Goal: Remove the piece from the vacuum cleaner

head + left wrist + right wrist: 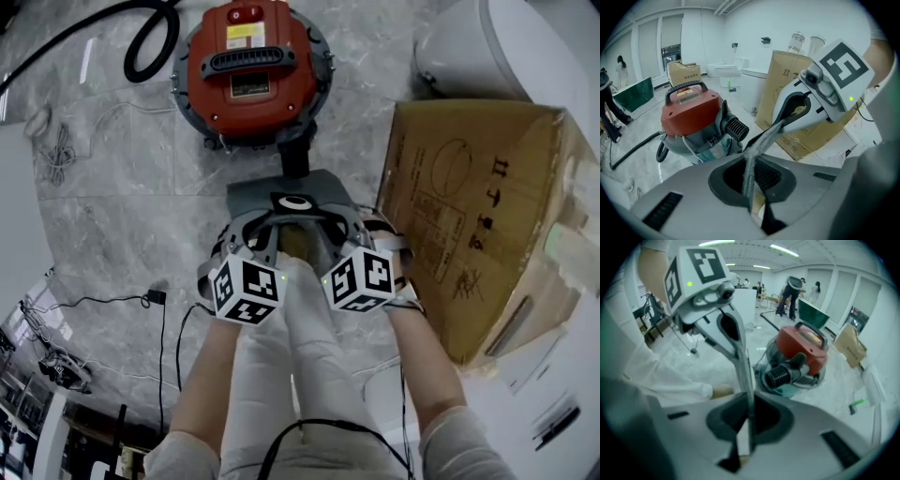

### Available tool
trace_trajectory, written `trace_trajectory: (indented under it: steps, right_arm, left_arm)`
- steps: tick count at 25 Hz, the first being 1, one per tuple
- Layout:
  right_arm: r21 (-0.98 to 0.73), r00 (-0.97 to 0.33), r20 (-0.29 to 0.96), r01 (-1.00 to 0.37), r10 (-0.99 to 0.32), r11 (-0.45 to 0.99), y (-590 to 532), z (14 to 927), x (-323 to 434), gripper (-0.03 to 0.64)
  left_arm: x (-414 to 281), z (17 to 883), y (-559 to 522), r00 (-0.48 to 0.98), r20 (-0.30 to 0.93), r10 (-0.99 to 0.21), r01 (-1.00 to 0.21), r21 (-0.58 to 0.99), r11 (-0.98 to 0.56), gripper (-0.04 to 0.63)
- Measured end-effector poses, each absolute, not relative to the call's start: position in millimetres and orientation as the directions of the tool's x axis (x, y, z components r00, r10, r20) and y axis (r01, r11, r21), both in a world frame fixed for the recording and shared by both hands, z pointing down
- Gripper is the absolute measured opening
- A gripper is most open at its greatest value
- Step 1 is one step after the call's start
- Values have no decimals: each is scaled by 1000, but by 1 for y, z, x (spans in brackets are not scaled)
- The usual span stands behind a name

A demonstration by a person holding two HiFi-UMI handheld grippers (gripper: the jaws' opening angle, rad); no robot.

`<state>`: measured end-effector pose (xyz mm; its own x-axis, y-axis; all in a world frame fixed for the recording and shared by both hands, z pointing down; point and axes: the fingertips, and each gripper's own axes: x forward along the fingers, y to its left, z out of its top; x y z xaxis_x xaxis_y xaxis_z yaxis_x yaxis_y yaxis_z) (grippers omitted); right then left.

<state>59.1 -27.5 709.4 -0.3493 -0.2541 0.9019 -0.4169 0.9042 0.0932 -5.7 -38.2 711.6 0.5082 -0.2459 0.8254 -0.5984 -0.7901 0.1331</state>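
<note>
The red vacuum cleaner (251,66) (691,117) (801,357) stands on the marble floor, its black ribbed port (736,127) (780,376) facing me. A grey piece (291,197) with a white ring on a black patch hangs just in front of that port; whether they touch I cannot tell. My left gripper (258,234) (750,173) and right gripper (333,234) (749,413) meet on it from either side. Each is shut on a thin grey edge of the piece. The marker cubes hide most of the jaws in the head view.
A large cardboard box (487,216) lies close at the right, with a white toilet (478,47) behind it. A black hose (150,42) loops at the vacuum's left. Thin cables (159,300) trail on the floor at the left. People (792,291) stand far off.
</note>
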Motion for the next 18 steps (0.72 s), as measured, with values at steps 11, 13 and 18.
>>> trace_trajectory:
  steps: [11,13,18]
  right_arm:
    - [76,-388,890,-394,-241,916,-20,618,53,34]
    - [64,-394,888,-402,-236,913,-17,597,52,34]
    - [53,-400,888,-396,-225,917,-13,541,52,34]
  left_arm:
    - [-10,623,-32,534,802,-270,-570,105,-815,34]
    - [-11,602,-30,535,800,-270,-559,96,-824,34]
    - [-10,546,-26,546,791,-276,-544,85,-835,34]
